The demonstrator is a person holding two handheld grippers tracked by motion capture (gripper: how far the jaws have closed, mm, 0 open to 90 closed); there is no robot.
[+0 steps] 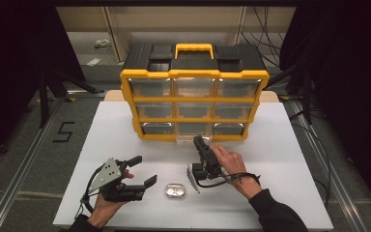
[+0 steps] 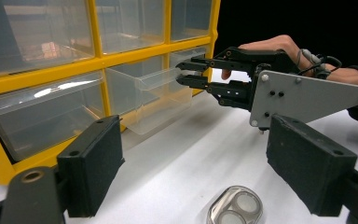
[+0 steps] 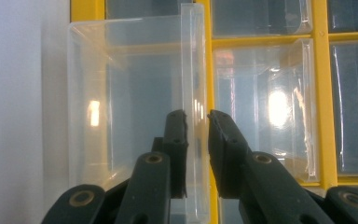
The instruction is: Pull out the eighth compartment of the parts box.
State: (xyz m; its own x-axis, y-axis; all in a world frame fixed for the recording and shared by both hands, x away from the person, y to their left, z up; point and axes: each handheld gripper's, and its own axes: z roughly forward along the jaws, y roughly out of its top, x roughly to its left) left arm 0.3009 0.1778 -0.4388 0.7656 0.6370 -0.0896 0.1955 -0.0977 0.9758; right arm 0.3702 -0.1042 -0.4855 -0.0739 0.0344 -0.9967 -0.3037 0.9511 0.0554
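A yellow and black organizer (image 1: 193, 63) with clear drawers stands at the back of the white table (image 1: 280, 159). Its bottom middle drawer (image 1: 187, 140) (image 2: 161, 100) (image 3: 130, 88) is pulled partly out. My right gripper (image 1: 199, 141) (image 2: 182, 73) (image 3: 196, 121), turned on its side, is shut on the drawer's front lip, one jaw inside and one outside. My left gripper (image 1: 144, 170) (image 2: 198, 161) rests low at the front left, open with nothing between its jaws. A small shiny oval object (image 1: 175, 190) (image 2: 235, 207) lies on the table just right of it.
The other drawers (image 2: 42, 112) sit pushed in. Dark stands (image 1: 43, 92) and cables (image 1: 314, 140) flank the table on the floor. A taped "5" (image 1: 64, 131) marks the floor at left.
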